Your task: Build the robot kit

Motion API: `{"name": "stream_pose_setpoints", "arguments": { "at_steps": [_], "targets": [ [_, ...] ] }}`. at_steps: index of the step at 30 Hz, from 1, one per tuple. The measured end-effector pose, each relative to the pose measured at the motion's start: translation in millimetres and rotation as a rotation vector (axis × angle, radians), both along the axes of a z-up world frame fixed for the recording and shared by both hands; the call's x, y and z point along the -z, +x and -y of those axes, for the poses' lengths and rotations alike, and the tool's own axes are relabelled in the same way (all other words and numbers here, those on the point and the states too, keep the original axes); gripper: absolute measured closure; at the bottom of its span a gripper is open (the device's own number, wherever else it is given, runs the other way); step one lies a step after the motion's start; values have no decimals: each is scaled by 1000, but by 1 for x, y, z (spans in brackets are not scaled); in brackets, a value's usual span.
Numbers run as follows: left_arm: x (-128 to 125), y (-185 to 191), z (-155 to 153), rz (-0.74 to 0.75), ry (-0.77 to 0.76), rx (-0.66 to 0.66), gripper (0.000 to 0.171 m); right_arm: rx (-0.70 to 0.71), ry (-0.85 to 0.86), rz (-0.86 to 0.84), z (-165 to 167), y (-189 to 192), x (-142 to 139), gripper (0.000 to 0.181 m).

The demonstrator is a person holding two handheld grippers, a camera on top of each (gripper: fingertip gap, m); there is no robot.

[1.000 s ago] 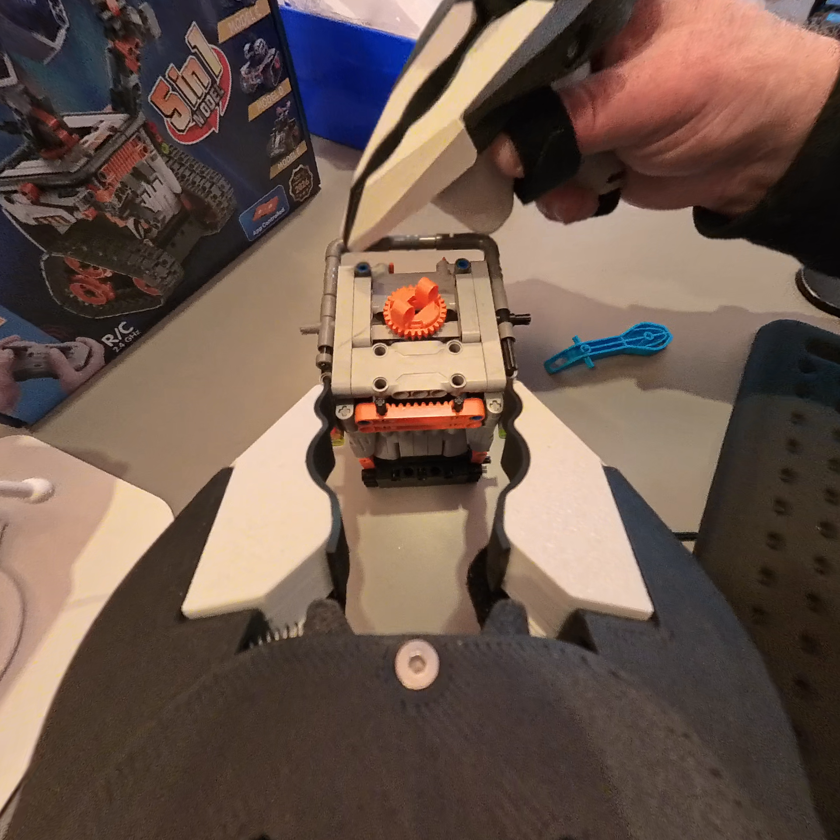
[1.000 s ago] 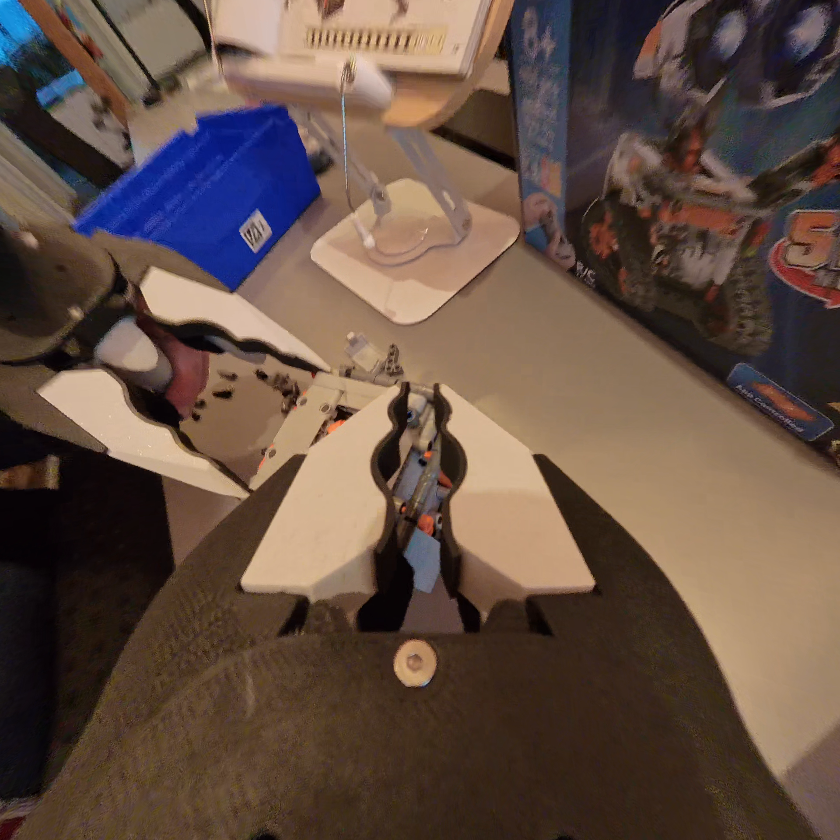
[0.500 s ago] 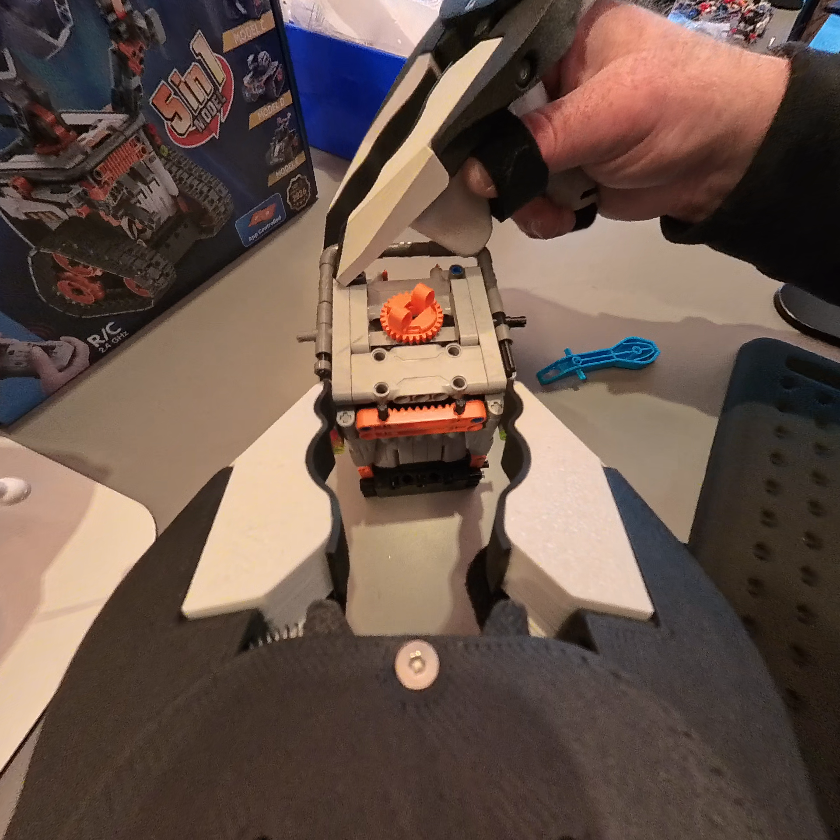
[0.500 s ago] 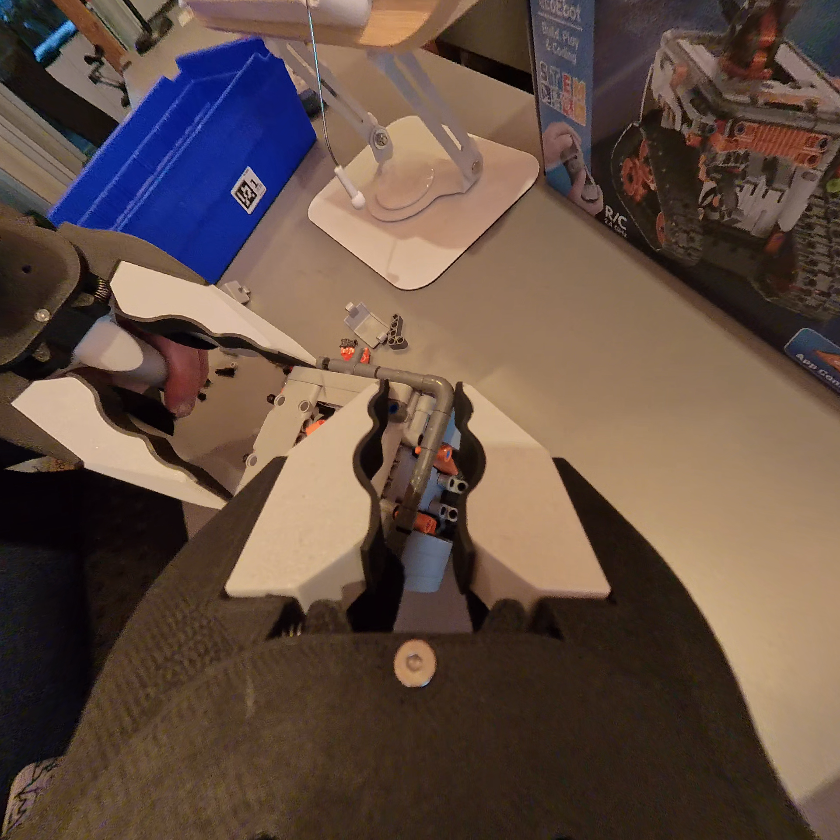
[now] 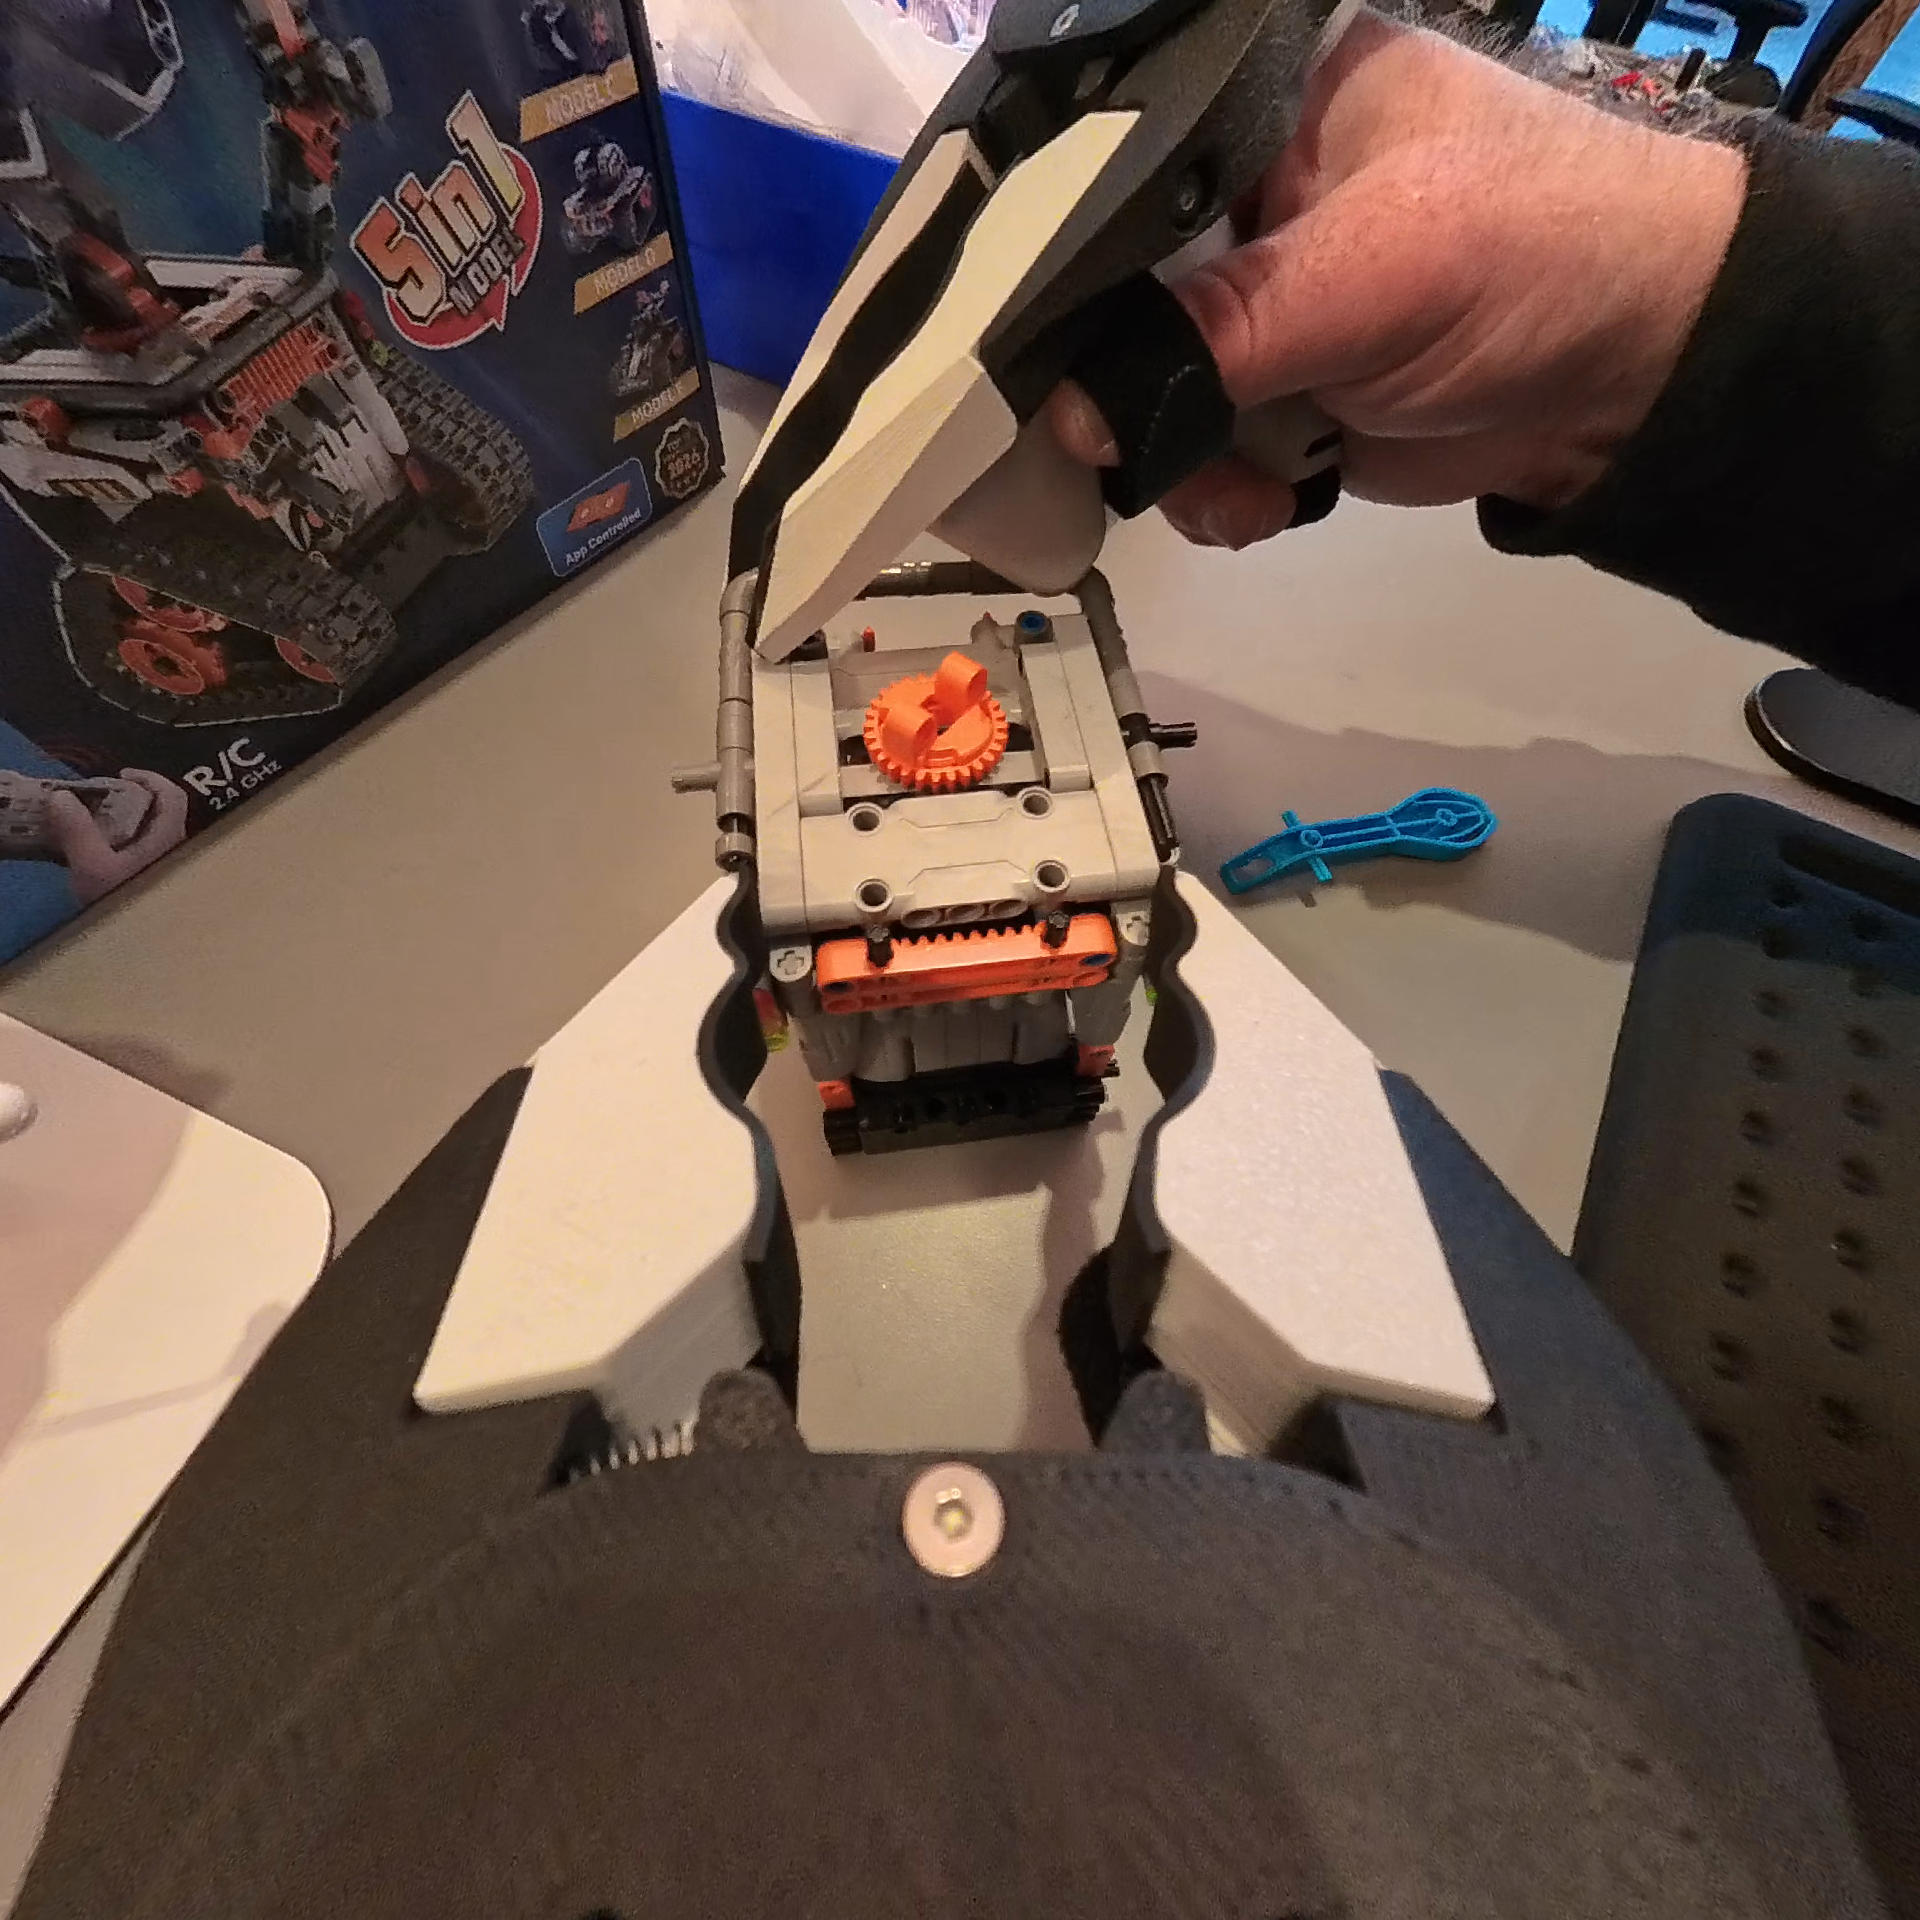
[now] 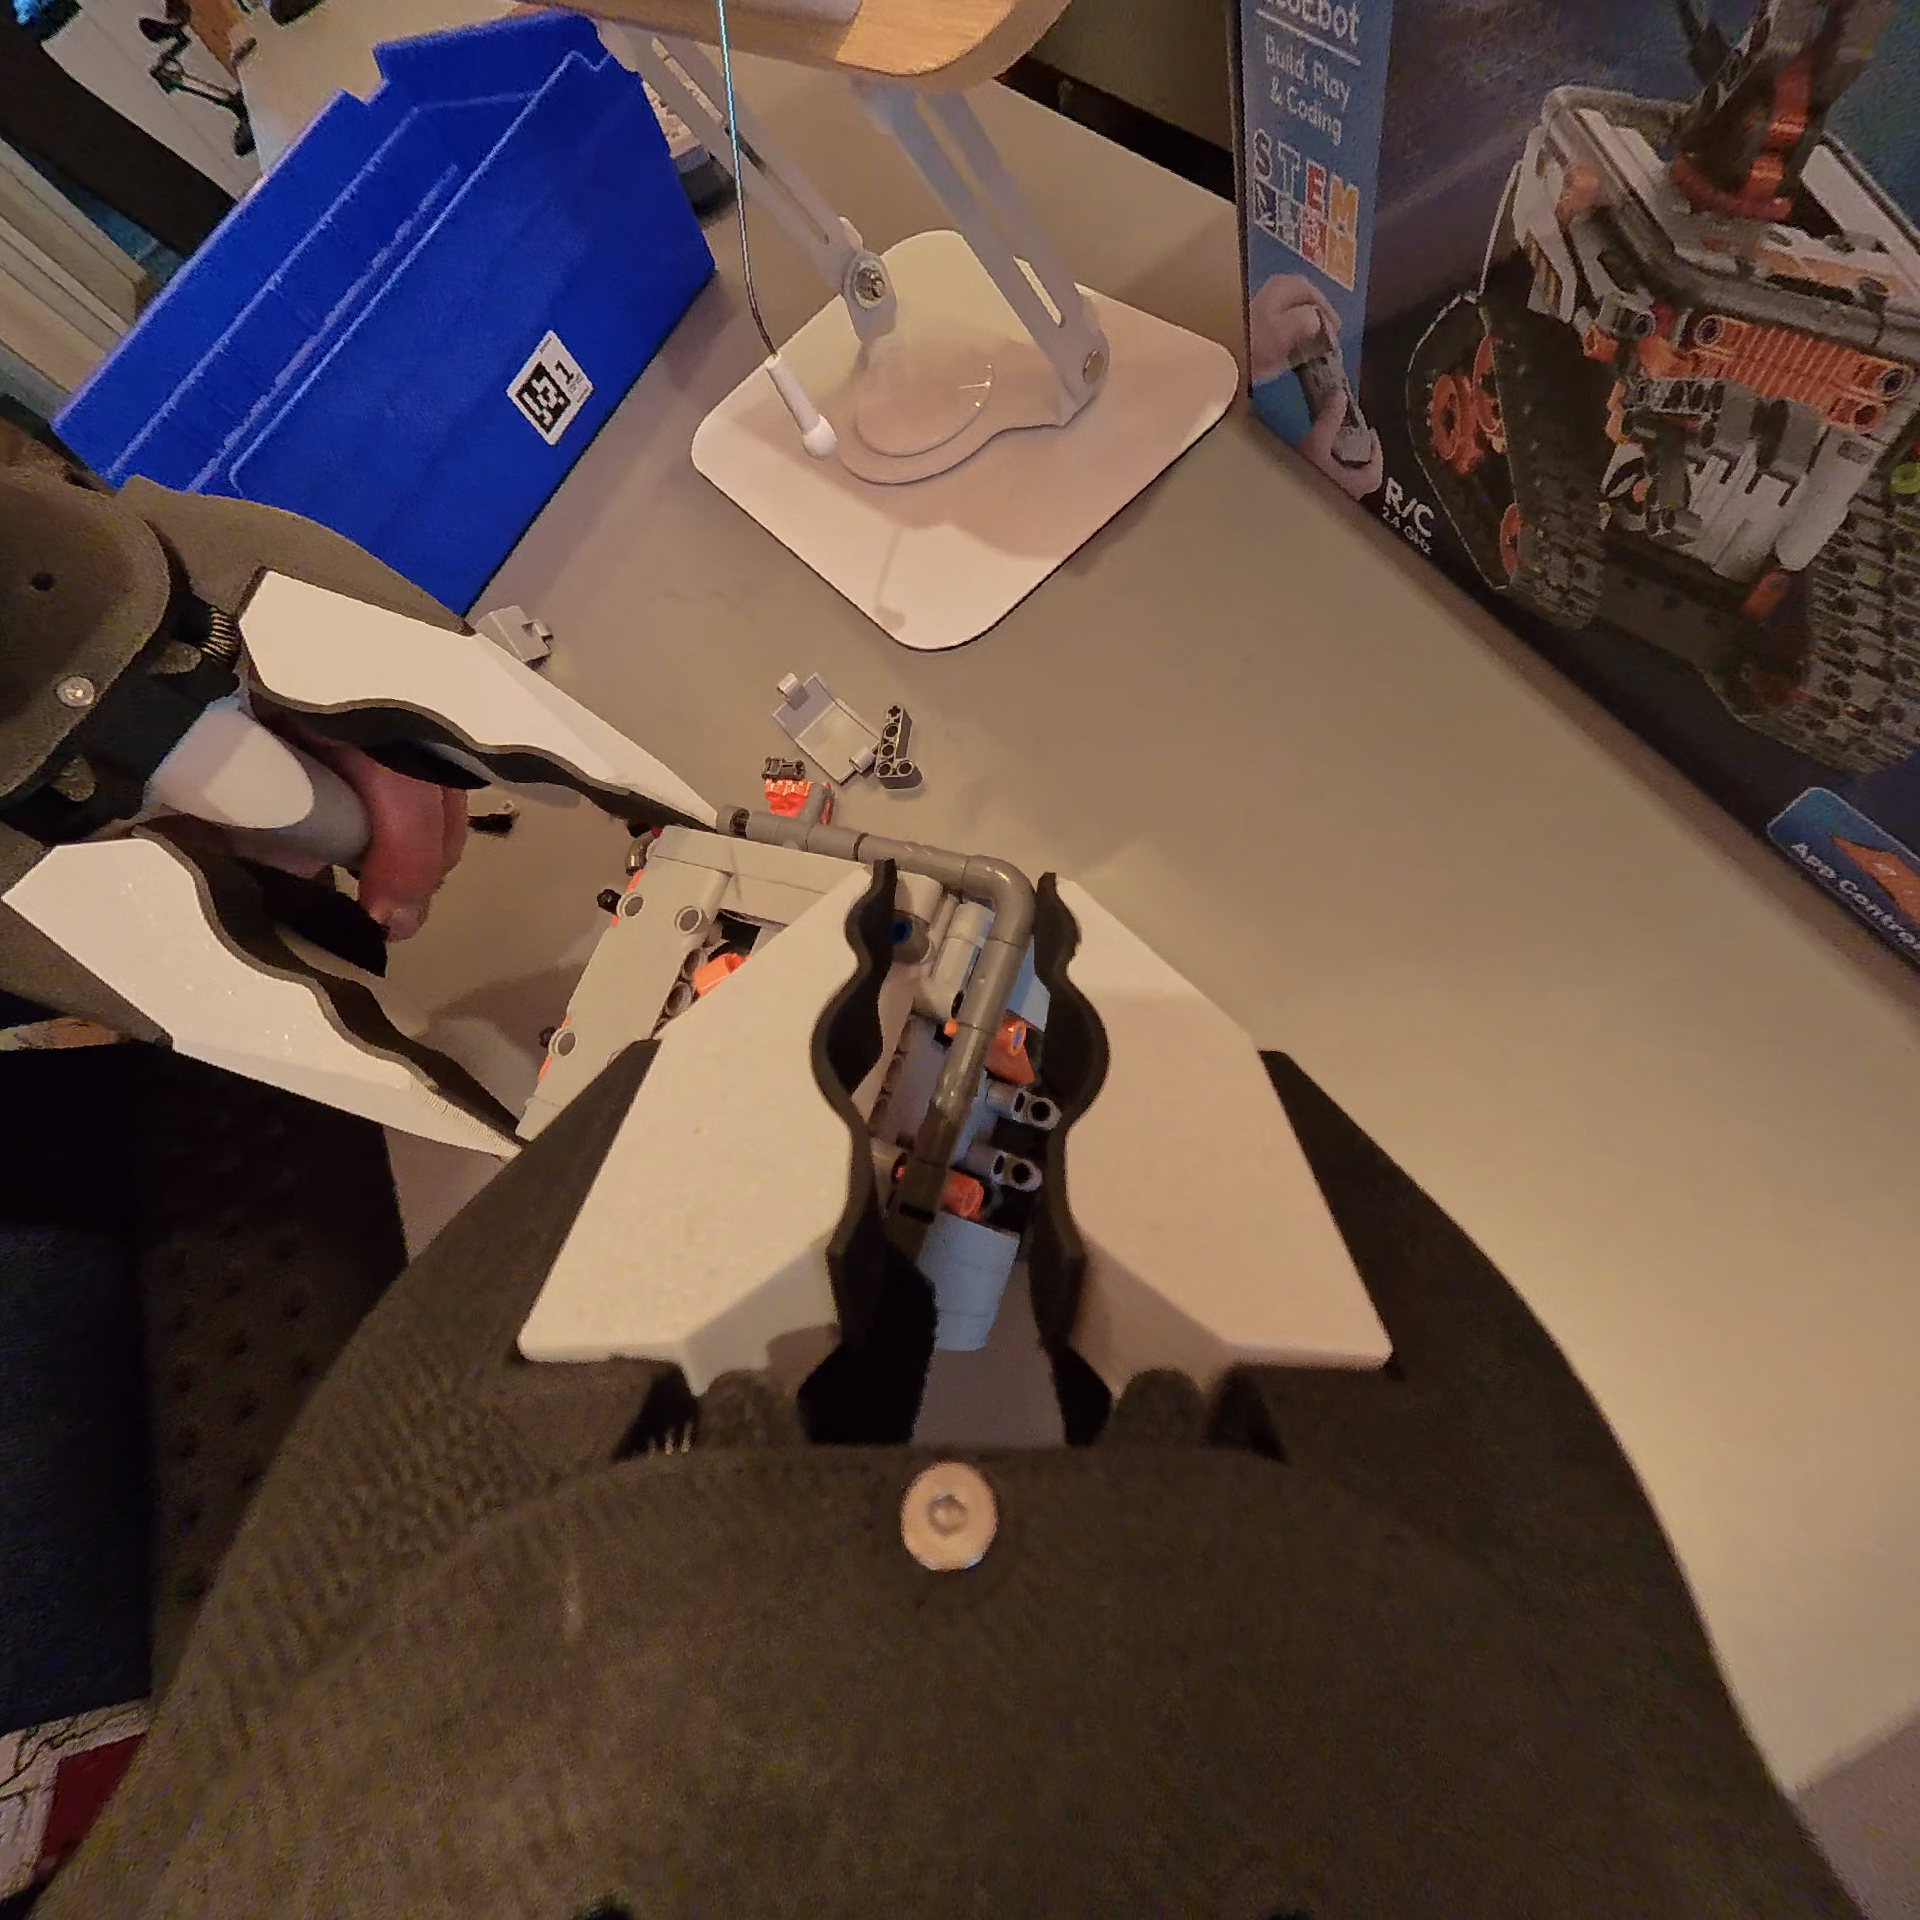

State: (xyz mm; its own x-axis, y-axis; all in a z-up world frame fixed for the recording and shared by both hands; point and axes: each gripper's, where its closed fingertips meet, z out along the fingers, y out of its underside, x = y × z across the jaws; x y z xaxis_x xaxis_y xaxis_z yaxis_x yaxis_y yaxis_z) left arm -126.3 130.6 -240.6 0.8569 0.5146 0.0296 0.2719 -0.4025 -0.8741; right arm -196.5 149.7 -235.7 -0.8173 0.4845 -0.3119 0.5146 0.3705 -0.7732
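toy box (image 5: 312, 364) rear-left | blue bin (image 6: 395, 301) | white stand base (image 6: 966, 478) | blue plastic tool (image 5: 1361, 836) right

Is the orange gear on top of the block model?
Yes, the orange gear sits on the flat grey top of the block model, which stands between the left tool's fingers.
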Motion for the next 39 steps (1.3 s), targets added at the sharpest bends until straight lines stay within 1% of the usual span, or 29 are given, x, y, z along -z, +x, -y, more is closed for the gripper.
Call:
{"name": "stream_pose_setpoints", "arguments": {
  "at_steps": [4,7,9,10,11,12,15,16,18,19,20,22,24,26,27,30,33,36,38,39],
  "targets": [
    [0,0,0,-5,0,-2,99,6,1,7,0,-1,1,158],
    [0,0,0,1,-2,-31,99,-2,-11,10,3,-2,0,157],
    [0,1,0,1,-16,-61,98,-10,-25,27,6,0,0,151],
    [-1,2,0,6,-21,-72,98,-17,-16,20,7,0,0,151],
    [-2,5,-1,29,-16,-66,93,-22,-1,8,7,0,-1,151],
    [-4,10,-3,63,6,-52,88,-14,4,1,6,-1,-3,146],
    [-16,18,3,102,99,2,97,-17,-1,19,8,2,-11,144],
    [-18,16,9,108,120,8,102,-22,18,10,8,4,-11,143],
    [-21,5,22,118,135,7,108,-29,47,8,12,8,-10,136],
    [-23,1,24,122,154,20,112,-32,61,12,14,9,-10,136],
    [-23,0,23,138,173,56,119,-34,79,17,15,9,-9,134],
    [-15,-10,24,153,150,61,120,-52,140,18,17,12,-3,125],
    [-11,-8,20,188,159,103,124,-73,173,-7,22,14,0,118],
    [-10,-2,15,201,169,115,126,-94,173,7,27,19,2,123],
    [-8,0,15,192,150,100,131,-105,171,20,29,21,3,123],
    [-9,15,14,224,159,117,130,-163,144,42,33,30,3,128],
    [-14,29,20,208,169,167,126,-161,76,50,31,35,-11,127],
    [-19,16,39,137,157,162,121,-182,74,56,27,41,-13,127],
    [-19,6,43,131,145,185,119,-211,58,60,29,45,-12,131],
    [-18,1,43,117,138,204,120,-231,51,61,31,48,-12,137]
  ]
}}
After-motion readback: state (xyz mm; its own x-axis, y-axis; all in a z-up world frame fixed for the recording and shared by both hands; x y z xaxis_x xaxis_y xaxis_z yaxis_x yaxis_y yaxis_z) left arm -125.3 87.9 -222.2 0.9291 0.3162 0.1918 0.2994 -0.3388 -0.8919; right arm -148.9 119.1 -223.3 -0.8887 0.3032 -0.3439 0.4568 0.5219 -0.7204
